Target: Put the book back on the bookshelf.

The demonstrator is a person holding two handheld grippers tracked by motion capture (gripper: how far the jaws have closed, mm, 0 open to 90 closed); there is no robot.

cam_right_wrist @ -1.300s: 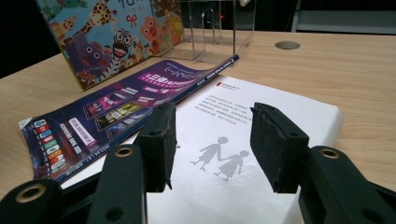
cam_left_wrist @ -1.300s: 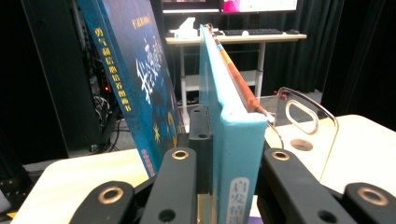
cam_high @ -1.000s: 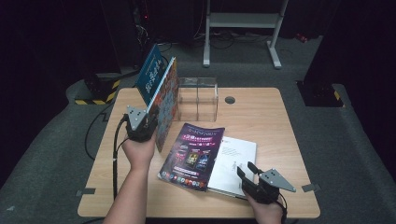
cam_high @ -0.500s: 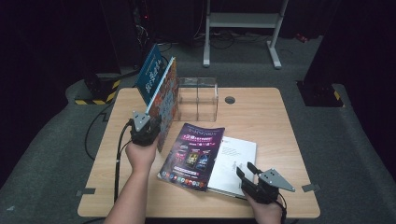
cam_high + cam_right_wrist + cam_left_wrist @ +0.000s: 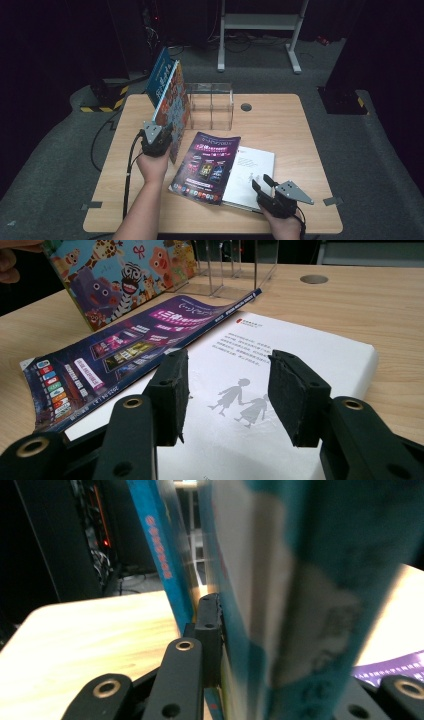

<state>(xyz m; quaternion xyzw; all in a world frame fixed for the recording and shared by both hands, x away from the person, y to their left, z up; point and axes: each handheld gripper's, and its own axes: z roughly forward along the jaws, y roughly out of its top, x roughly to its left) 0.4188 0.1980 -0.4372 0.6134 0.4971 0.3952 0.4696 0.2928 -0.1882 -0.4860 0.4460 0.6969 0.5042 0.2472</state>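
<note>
Two books lie flat at the near edge of the light wooden table [image 5: 280, 125]: a white softcover book with two small grey walking figures on its cover [image 5: 280, 385] and, overlapping its left side, a thin purple magazine with colourful product panels [image 5: 206, 166]. The right gripper [image 5: 264, 186] hovers just above the white book's near corner, its jaws apart with nothing between them; in the right gripper view the two black pads frame the grey figures without touching the cover.

Farther back on the left, the left gripper [image 5: 162, 140] is clamped on the lower edge of a tall picture book with cartoon animals on its cover [image 5: 175, 107], held upright and tilted. Its jaws have just been easing open a little, yet the book stays between them. In the left gripper view the book is so close that it blurs, and its far jaw is hidden behind the pages. A teal-blue book [image 5: 159, 75] leans behind the picture book; whether the two touch cannot be told.

Beyond stands a clear acrylic divider rack [image 5: 211, 102], its walls hard to make out.
</note>
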